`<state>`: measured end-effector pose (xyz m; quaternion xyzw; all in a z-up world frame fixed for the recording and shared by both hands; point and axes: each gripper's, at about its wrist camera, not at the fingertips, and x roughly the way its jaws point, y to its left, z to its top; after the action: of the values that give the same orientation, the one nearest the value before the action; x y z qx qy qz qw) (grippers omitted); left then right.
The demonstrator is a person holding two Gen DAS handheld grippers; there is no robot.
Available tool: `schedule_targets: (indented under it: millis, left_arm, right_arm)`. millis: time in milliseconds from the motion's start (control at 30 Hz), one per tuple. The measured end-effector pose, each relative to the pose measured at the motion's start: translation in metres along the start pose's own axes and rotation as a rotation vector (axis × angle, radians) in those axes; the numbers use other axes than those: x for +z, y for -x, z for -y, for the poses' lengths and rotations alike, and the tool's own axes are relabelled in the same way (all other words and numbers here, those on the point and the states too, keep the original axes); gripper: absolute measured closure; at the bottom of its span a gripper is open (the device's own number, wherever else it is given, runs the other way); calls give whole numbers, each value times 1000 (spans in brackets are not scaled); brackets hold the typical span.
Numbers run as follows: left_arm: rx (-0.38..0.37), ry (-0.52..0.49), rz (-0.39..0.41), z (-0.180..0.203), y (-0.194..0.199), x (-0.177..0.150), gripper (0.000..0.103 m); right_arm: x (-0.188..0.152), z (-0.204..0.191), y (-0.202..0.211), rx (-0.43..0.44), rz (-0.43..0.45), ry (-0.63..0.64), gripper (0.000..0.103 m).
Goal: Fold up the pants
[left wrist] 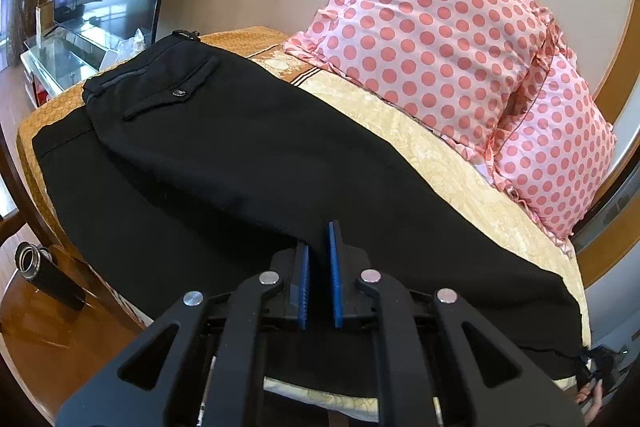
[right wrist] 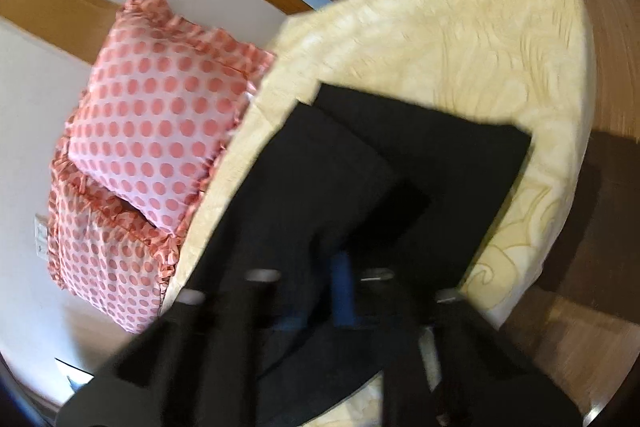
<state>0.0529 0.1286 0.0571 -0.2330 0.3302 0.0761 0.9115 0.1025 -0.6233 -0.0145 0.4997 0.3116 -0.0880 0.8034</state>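
Currently in hand: the lengthwise fold is looking done, one leg lying over the other; the crosswise fold, hem toward waistband, is the step now starting.
Left gripper (left wrist: 318, 259): hovering just above the cloth at mid-leg, its blue pads (left wrist: 334, 267) drawn almost together with only a slit showing; nothing is clearly being pinched.
Black dress pants (left wrist: 224, 163): lying flat on the cream bedspread (left wrist: 460, 167), stretching away ahead and to the left of the left tool, and running off to its right toward the hem.
Waistband end: sitting far ahead-left of the left tool, with the buttoned back pocket (left wrist: 176, 91) facing up.
Polka-dot pillows (left wrist: 432, 27): leaning ahead and to the right of the left tool, well apart from the cloth.
Right gripper (right wrist: 340, 287): blurring badly; it is clenched, and black cloth is draping over its fingers, so I am judging that it is grasping the hem end.
Hem flap: rising just ahead of the right tool, above the leg beneath.
Next move calling for: carrying the hem end up and across toward the waistband, keeping both layers together, while the left tool is pressing or pinning the mid-leg as the crease line.
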Motion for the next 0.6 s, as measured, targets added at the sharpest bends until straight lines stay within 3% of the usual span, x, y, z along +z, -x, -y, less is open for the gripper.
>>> schedule_targets:
  millis: [100, 167, 333, 600]
  left_arm:
    - [-11, 3, -7, 1, 1, 0, 93]
    - [-47, 1, -29, 3, 0, -4, 91]
    - [-37, -34, -40, 12, 0, -17, 91]
    - [-67, 12, -40, 3, 3, -17, 91]
  right_arm:
    - [4, -1, 27, 72, 102, 7, 102]
    - [5, 4, 45, 62, 169, 3, 102]
    - [1, 35, 34, -17, 113, -81, 102]
    - [-2, 33, 33, -9, 120, -68, 101]
